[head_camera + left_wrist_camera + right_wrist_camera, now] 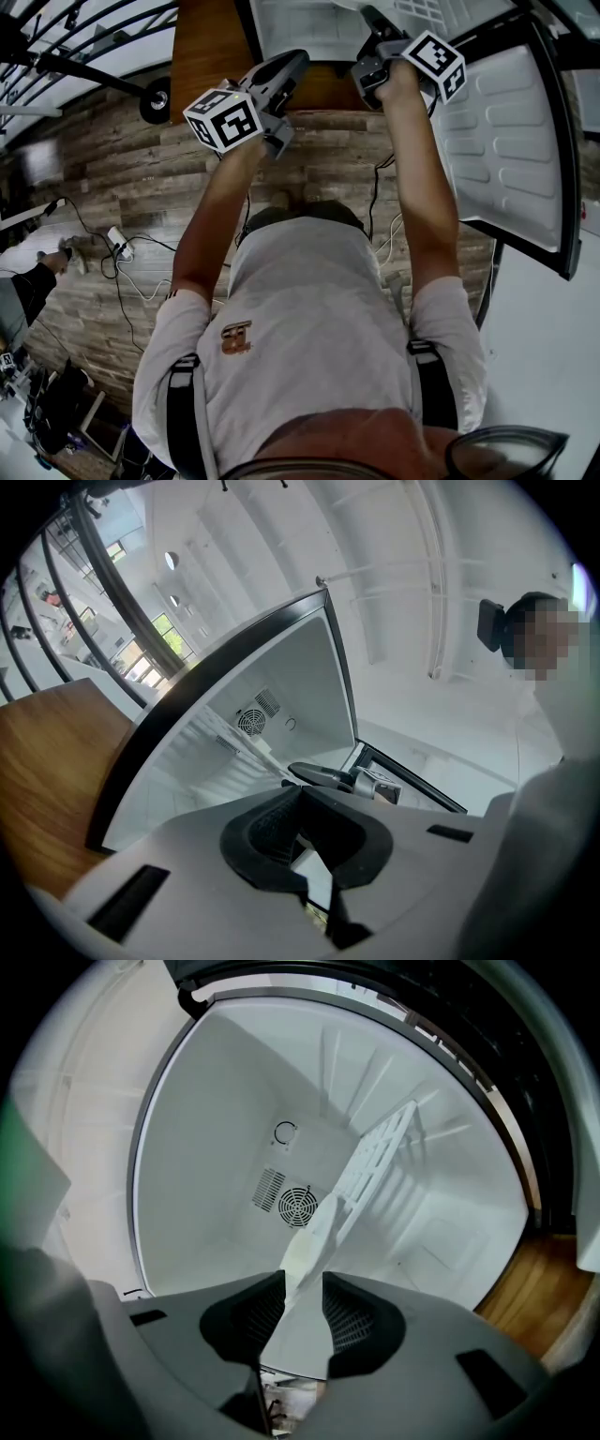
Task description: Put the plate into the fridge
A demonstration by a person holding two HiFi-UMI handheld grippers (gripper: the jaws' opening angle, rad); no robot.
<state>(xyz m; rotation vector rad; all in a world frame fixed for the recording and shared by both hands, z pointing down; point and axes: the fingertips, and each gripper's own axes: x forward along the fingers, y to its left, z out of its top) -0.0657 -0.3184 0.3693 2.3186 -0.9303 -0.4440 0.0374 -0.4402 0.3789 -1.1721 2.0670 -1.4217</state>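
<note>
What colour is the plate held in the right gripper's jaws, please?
The plate is white, best seen in the right gripper view.

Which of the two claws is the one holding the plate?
The right gripper: a thin white plate stands edge-on between its black pads. The left gripper has its jaws together on nothing.

fridge point(216, 1129): smooth white plastic | floor point(122, 178): rough wood planks | plate point(305, 1326): matt white

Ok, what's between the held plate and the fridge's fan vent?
Nothing, by the right gripper view: bare fridge space between plate and fan vent; the wire shelf runs alongside, right of that line.
</note>
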